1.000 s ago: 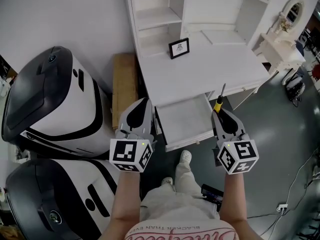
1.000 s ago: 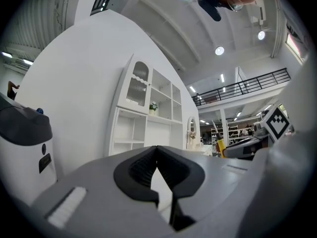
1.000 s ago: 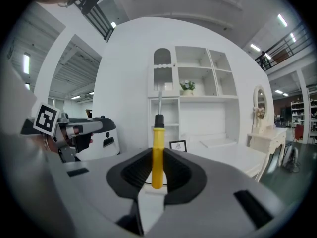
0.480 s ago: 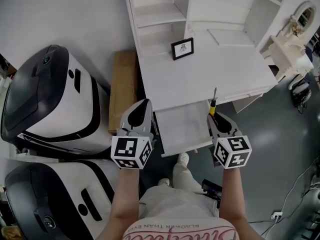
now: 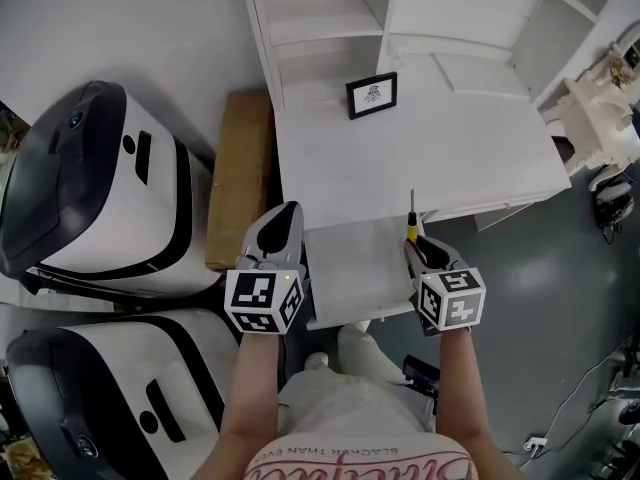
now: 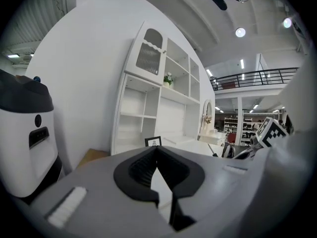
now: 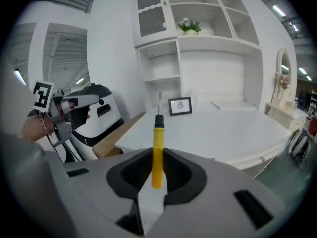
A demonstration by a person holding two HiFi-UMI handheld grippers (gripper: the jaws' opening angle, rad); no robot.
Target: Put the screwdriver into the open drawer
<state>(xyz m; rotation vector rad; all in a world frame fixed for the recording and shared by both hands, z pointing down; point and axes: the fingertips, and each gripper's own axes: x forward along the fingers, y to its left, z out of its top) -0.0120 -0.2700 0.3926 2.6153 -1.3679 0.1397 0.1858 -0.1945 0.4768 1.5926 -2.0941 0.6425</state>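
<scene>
Right tongs [image 7: 157,168]: clenched on screwdriver [image 7: 157,150], yellow handle.
Screwdriver place: over right edge of open drawer [image 5: 350,258], shaft toward tabletop [image 5: 420,148].
Left tongs [image 6: 157,150]: clenched, nothing between, near drawer's left edge.

one screwdriver [image 5: 410,229], one drawer [image 5: 355,256], two grippers [image 5: 286,211] [image 5: 414,245]

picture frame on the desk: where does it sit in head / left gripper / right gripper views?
Head view: picture frame upper centre, at the back of the desk top.
Left gripper view: picture frame near centre, small.
Right gripper view: picture frame centre, just right of the screwdriver shaft.
Shared landmark: white shelf unit directly behind it.
</scene>
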